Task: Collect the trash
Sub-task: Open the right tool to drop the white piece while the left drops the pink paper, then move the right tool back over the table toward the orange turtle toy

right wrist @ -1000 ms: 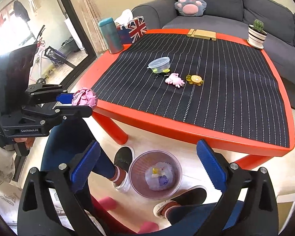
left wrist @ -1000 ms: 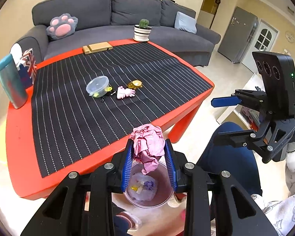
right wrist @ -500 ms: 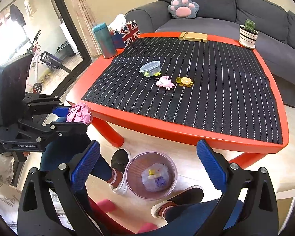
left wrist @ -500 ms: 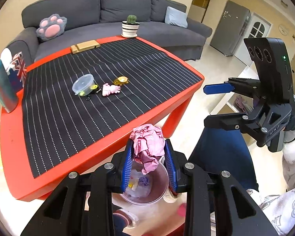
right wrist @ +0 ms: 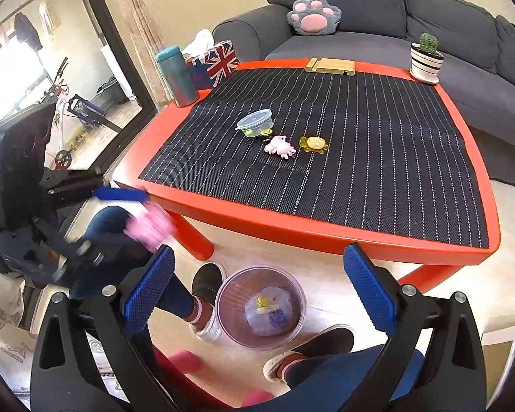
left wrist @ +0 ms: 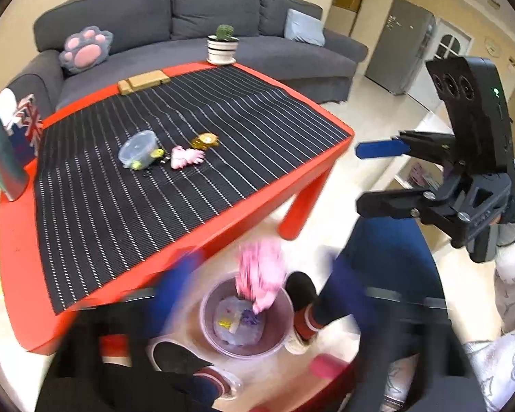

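Observation:
A crumpled pink paper wad (left wrist: 261, 274) hangs blurred in the air just above a clear purple-tinted bin (left wrist: 207, 312) on the floor, which holds other trash. My left gripper (left wrist: 262, 285) is over the bin with its jaws opening; the wad is loose between the blurred blue pads and neither pad touches it. The right wrist view shows the same wad (right wrist: 147, 228) beside the left gripper (right wrist: 103, 221). My right gripper (right wrist: 259, 290) is open and empty above the bin (right wrist: 220, 304); it also shows at the right of the left wrist view as the right gripper (left wrist: 374, 175).
A red table (right wrist: 326, 233) with a black striped mat stands beyond the bin, carrying a lidded plastic tub (right wrist: 255, 123), a pink toy (right wrist: 279, 146), a yellow turtle toy (right wrist: 314, 143), a cactus pot (right wrist: 426, 59), a tissue box and a teal bottle. A person's feet (right wrist: 206, 283) flank the bin.
The left gripper's jaws have sprung apart and let go of the pink wad, which has dropped lower toward the bin. The right gripper has stayed open in place.

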`<state>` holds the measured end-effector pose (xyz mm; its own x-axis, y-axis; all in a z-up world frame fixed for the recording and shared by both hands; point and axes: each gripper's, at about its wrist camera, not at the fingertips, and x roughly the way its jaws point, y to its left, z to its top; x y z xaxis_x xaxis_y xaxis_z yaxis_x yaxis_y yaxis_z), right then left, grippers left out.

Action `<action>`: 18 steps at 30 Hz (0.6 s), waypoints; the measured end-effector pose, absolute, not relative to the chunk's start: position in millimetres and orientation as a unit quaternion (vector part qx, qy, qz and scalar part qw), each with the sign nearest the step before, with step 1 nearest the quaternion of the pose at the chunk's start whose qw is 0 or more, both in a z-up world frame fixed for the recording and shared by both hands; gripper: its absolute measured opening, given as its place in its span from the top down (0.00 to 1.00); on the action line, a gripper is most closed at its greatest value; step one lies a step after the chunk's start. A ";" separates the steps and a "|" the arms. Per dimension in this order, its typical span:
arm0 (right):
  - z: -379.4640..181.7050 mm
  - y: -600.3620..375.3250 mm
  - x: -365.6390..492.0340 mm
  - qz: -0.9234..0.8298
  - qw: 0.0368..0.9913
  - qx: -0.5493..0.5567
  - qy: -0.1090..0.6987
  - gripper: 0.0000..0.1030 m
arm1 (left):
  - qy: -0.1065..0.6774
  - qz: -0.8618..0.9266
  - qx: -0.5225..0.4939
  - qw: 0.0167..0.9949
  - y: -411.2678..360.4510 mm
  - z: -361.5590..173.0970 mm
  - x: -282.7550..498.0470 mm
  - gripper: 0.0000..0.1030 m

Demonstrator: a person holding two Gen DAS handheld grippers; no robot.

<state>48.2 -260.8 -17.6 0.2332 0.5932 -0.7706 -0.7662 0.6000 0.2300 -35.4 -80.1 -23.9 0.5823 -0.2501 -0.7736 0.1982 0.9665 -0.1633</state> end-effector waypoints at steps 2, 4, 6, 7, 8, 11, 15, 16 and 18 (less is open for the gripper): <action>-17.6 -260.7 48.3 0.437 0.779 -0.098 0.440 0.06 | 0.442 -0.119 -0.032 0.888 -77.4 -25.6 -33.9 0.10; -18.1 -260.2 48.6 0.436 0.778 -0.099 0.441 0.06 | 0.445 -0.111 -0.032 0.888 -75.0 -27.7 -33.3 0.08; -18.5 -260.1 48.7 0.437 0.778 -0.098 0.441 0.06 | 0.446 -0.109 -0.034 0.888 -73.3 -27.7 -33.0 0.08; -18.8 -259.9 48.9 0.437 0.778 -0.098 0.441 0.06 | 0.446 -0.108 -0.034 0.888 -72.7 -27.3 -32.4 0.08; -19.3 -259.7 49.2 0.437 0.778 -0.098 0.442 0.06 | 0.446 -0.107 -0.035 0.888 -72.2 -27.5 -32.5 0.08; -20.4 -259.0 48.8 0.437 0.777 -0.098 0.443 0.06 | 0.447 -0.106 -0.036 0.887 -71.6 -27.7 -32.1 0.08; -21.6 -258.3 48.4 0.439 0.776 -0.098 0.443 0.06 | 0.446 -0.105 -0.039 0.888 -71.6 -26.7 -33.7 0.07; -21.5 -258.5 48.4 0.438 0.776 -0.098 0.443 0.06 | 0.446 -0.105 -0.040 0.888 -71.3 -26.5 -33.2 0.07; -21.4 -258.3 48.3 0.439 0.776 -0.098 0.443 0.06 | 0.445 -0.105 -0.041 0.888 -70.9 -26.1 -33.5 0.07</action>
<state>48.3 -258.3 -21.4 0.2228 0.5933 -0.7736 -0.7677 0.5959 0.2358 -33.5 -70.9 -26.1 0.5819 -0.2227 -0.7822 0.1498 0.9747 -0.1660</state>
